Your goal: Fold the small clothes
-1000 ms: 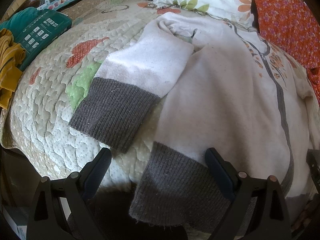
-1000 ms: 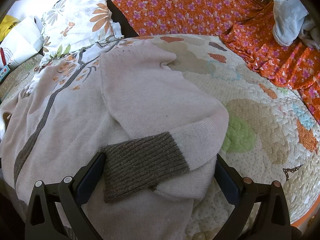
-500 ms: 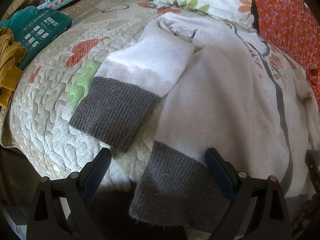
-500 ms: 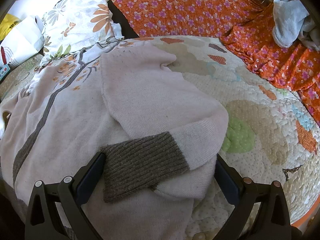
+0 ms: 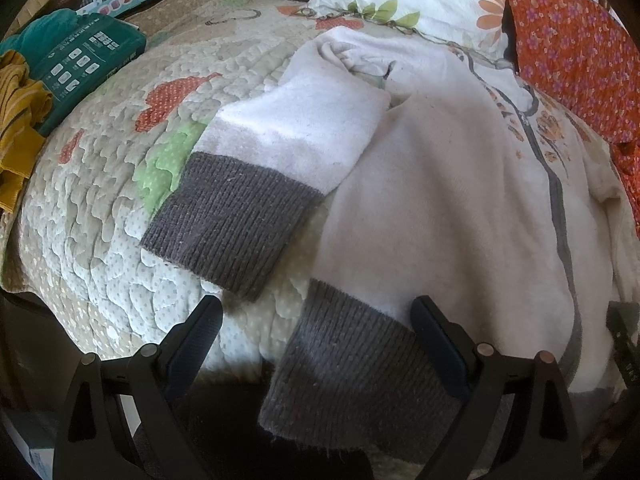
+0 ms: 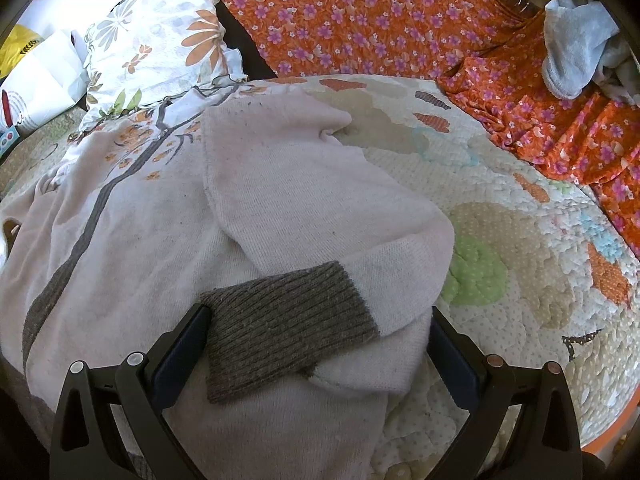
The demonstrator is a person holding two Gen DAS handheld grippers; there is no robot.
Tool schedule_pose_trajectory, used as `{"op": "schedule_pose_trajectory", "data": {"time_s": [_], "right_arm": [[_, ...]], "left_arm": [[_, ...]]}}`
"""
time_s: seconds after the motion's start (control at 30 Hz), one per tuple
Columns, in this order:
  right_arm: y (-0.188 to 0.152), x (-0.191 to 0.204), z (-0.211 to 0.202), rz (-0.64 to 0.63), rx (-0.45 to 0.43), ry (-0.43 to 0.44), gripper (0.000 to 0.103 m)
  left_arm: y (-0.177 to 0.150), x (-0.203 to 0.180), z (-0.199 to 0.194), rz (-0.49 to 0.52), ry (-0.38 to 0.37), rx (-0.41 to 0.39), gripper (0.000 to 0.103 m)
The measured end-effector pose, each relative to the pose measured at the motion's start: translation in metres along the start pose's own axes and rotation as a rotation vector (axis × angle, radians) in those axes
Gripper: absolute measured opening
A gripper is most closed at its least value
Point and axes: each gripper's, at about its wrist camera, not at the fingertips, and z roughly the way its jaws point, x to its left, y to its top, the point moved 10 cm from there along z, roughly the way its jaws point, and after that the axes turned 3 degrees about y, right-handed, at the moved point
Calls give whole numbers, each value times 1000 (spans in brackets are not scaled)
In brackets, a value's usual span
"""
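Observation:
A small cream cardigan (image 5: 448, 200) with grey ribbed trim lies spread on a quilted bed. In the left wrist view its left sleeve (image 5: 280, 148) stretches out over the quilt, ending in a grey cuff (image 5: 228, 220). My left gripper (image 5: 316, 312) is open, its fingers straddling the grey hem (image 5: 352, 368) at the bed's near edge. In the right wrist view the other sleeve (image 6: 320, 208) is folded across the cardigan's body (image 6: 132, 264), with its grey cuff (image 6: 284, 320) lying between the wide fingers of my open right gripper (image 6: 320, 320).
The quilt (image 6: 520, 280) covers the bed. A floral pillow (image 6: 160, 44) and orange flowered fabric (image 6: 400, 20) lie at the back. A teal packet (image 5: 80, 60) and mustard cloth (image 5: 16, 128) sit at the left. A pale blue garment (image 6: 572, 48) lies far right.

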Motion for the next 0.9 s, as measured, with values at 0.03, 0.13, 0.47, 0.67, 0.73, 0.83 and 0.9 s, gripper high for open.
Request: {"op": "schedule_pose_trajectory", "data": {"time_s": [0.03, 0.13, 0.47, 0.67, 0.73, 0.83, 0.9], "right_arm": [[0, 0, 0, -1, -1, -1, 103], [0, 0, 0, -1, -2, -2, 103], [-1, 0, -1, -2, -4, -6, 103], [-1, 0, -2, -3, -5, -7, 103], [-1, 0, -1, -4, -5, -8, 103], [-1, 0, -2, -5, -8, -9, 103], [0, 0, -2, -7, -12, -11, 103]], "left_arm": [[1, 1, -1, -5, -5, -2, 95], [3, 4, -9, -29, -32, -26, 95], [37, 64, -35, -142, -15, -76, 95], [56, 95, -7, -166, 22, -23, 95], [61, 93, 5, -151, -2, -5, 95], [62, 85, 17, -139, -56, 24, 95], [61, 82, 18, -89, -8, 12, 84]]}}
